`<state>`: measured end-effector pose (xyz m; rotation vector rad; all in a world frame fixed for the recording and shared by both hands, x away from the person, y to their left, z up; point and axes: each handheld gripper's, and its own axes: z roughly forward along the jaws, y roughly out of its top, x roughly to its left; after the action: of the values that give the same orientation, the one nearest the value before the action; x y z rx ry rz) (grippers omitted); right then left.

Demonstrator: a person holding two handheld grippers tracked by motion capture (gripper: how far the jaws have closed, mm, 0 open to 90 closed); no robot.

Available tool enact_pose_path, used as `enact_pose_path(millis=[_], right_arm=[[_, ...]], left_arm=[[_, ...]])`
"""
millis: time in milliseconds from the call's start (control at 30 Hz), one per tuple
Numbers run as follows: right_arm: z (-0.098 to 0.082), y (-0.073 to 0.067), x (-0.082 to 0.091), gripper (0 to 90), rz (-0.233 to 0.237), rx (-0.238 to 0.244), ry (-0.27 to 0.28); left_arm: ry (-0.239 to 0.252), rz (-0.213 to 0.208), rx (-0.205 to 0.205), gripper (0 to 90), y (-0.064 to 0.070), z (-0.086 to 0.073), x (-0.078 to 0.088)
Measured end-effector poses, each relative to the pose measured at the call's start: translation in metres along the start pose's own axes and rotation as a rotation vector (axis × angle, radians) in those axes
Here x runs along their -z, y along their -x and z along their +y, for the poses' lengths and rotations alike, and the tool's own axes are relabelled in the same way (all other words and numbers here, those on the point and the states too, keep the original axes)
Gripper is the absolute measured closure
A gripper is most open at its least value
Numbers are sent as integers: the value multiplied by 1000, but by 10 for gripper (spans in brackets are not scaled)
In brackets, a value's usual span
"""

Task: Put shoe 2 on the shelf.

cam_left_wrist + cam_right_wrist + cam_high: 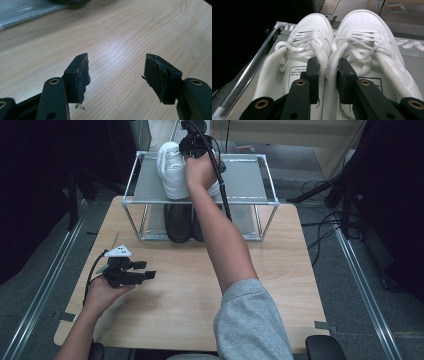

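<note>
right tool (328, 75) clamped on both inner collars of sneakers (352, 42) | light, soft, padded rims; pinch holds pair | left tool (116, 75) apart over counter (120, 32)

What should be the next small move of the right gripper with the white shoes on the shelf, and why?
Probably open the jaws and draw back. The right gripper pinches the inner collars of both white shoes, which already seem to rest on the rack's top shelf.

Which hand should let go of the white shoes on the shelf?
The right hand-held gripper: its jaws pinch both white shoes on the top shelf. The left hand-held gripper sits open over the table.
</note>
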<state>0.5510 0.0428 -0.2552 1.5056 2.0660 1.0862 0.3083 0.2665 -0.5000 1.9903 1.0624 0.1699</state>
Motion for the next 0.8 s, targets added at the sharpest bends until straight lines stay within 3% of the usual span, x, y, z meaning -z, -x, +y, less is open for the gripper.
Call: enact_pose_path(millis=[200, 433, 800], right_arm=[[-3, -3, -1, 743, 19, 10, -44], [-8, 1, 0, 706, 45, 5, -40], [-13, 10, 3, 584, 85, 86, -29]], left_arm=[[-4, 5, -10, 369, 1, 0, 0], [-13, 3, -10, 369, 1, 1, -1], [-22, 8, -13, 369, 1, 0, -2]])
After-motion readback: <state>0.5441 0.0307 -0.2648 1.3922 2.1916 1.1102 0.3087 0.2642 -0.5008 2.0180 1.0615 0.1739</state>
